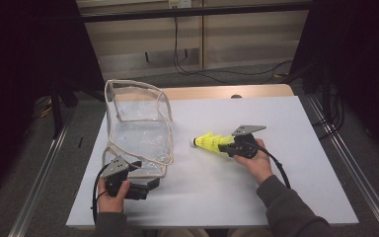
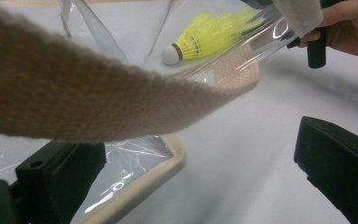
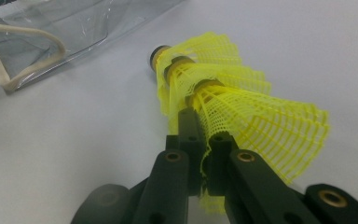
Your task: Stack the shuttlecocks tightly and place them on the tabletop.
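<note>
Now holding yellow shuttlecocks (image 1: 211, 142) over the table (image 1: 286, 113), right of the clear bag (image 1: 138, 123).

Clamping right gripper (image 3: 204, 140) jaws tight on the mesh skirts of the nested stack, corks pointing at the bag. Keeping left gripper (image 1: 150, 183) jaws wide apart at the bag's near trim (image 2: 135, 196), gripping nothing.

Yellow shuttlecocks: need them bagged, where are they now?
In the high view the yellow shuttlecocks sit right of centre, clamped in the right gripper, just right of the clear bag.
</note>
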`<state>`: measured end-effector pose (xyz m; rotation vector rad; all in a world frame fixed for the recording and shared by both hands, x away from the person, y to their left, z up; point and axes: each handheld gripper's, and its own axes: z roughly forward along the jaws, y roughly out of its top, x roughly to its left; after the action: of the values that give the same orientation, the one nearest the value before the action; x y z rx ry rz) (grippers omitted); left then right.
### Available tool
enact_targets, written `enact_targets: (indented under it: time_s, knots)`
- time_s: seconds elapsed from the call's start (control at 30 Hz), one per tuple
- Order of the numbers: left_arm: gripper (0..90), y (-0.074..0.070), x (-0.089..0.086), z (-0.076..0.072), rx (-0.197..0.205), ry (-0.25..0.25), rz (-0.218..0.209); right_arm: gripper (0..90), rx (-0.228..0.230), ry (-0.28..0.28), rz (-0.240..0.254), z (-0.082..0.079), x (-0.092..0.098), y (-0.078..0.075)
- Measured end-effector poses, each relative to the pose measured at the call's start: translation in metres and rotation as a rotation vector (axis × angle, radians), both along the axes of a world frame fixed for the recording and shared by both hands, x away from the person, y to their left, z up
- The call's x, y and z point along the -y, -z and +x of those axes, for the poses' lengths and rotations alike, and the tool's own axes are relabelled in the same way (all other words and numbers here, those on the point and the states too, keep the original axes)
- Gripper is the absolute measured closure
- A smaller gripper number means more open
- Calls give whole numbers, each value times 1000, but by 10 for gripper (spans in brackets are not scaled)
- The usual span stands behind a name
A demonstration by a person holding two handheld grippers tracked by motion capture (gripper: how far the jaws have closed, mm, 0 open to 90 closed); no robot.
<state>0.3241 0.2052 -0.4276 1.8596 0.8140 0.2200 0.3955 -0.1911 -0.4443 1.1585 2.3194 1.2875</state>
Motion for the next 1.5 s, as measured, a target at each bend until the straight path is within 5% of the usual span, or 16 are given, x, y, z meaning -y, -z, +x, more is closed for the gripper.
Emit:
enact_targets:
  time_s: [0.73,1.5]
  knots:
    - [19,0,0,0,2,0,3,875,-5,-5,20,1,-4,4]
    - [19,0,0,0,-1,-2,5,697,-12,-13,-1,-17,6,-1]
